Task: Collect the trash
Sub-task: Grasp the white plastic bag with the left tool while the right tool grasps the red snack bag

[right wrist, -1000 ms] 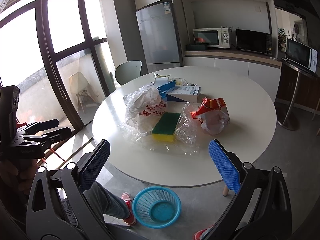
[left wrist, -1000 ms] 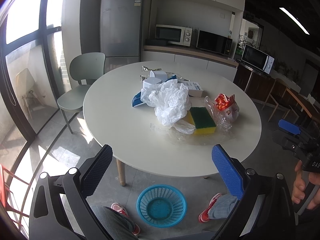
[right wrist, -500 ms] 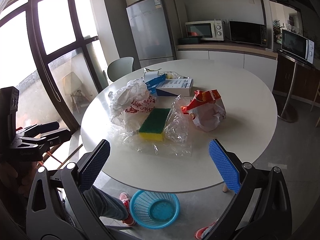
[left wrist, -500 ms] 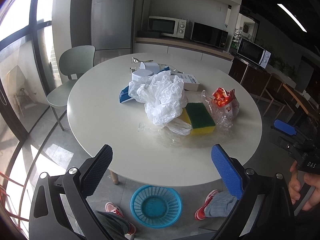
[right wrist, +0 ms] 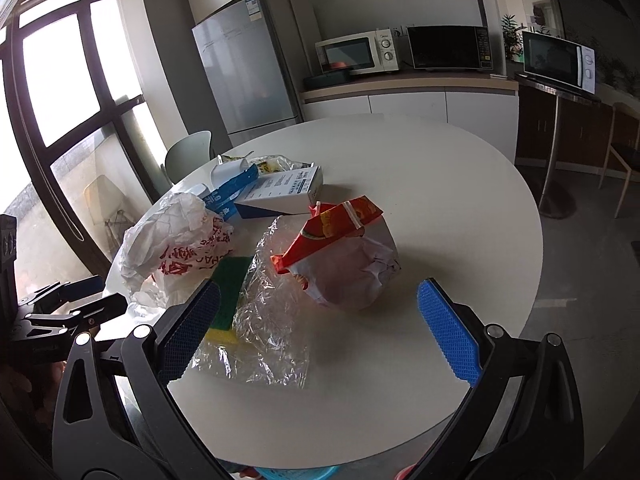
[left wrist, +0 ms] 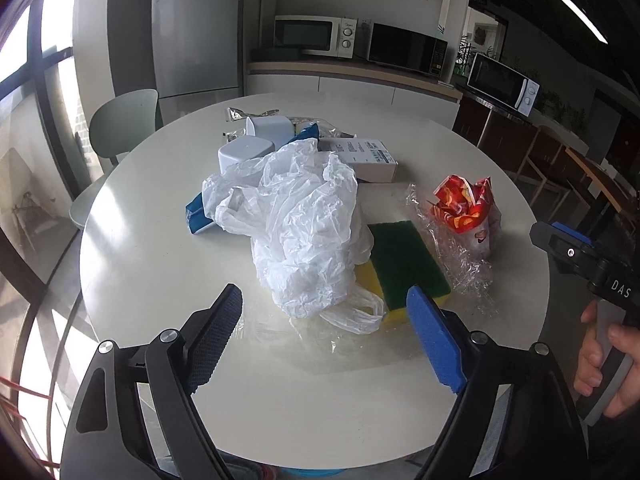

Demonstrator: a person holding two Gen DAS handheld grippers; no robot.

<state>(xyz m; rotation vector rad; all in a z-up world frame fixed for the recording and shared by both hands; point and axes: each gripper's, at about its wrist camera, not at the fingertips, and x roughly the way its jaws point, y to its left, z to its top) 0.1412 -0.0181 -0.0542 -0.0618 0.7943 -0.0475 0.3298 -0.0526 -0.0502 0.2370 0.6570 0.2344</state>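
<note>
Trash sits heaped near the middle of the round bench point(left wrist: 132, 264) — nothing has gone in the bin yet. At the centre of the left view lies a white bag point(left wrist: 296, 224), crumpled and thin; at about 3 o'clock from it a sponge point(left wrist: 404, 264) rests partly under its edge, and further toward 3 o'clock a snack bag point(left wrist: 466, 212) stands on clear film point(left wrist: 464, 264). A box point(left wrist: 360, 158) and tubs point(left wrist: 256, 144) lie toward 12 o'clock.

The left hand-held gripper point(left wrist: 324, 332) is released but its jaws are closing, with only the bag's lower loop near the gap and nothing pressed. The right hand-held gripper point(right wrist: 316, 328) is released, jaws wide, the snack bag point(right wrist: 348, 264) just ahead toward 12 o'clock.

By the look of it, both bags are very light and soft — they will crush and slide instead of resisting. A bunched fold or the loop handle looks the best hold on the white one; the snack bag's folded red top seems firmer than its puffed body. The film is slippery and may drag along.
</note>
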